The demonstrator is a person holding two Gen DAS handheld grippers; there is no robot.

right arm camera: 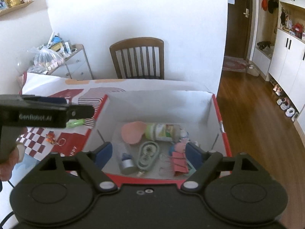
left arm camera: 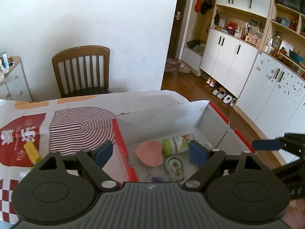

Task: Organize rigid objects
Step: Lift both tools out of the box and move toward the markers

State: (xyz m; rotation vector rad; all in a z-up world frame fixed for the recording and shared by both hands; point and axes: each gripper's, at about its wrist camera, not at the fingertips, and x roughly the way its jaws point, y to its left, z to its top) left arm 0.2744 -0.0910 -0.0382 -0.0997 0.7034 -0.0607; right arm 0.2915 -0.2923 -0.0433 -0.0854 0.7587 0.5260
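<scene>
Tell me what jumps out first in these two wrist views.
The open white box with red edges fills the middle of both views, holding a pink heart dish, a green-capped bottle lying on its side, and red binder clips. The right gripper hangs open over it with nothing between its fingers. To the box's left, on the patterned tablecloth, a yellow item lies outside it.

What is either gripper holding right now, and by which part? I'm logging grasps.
Nothing is held. The left gripper and right gripper both stand open and empty above the box.
</scene>
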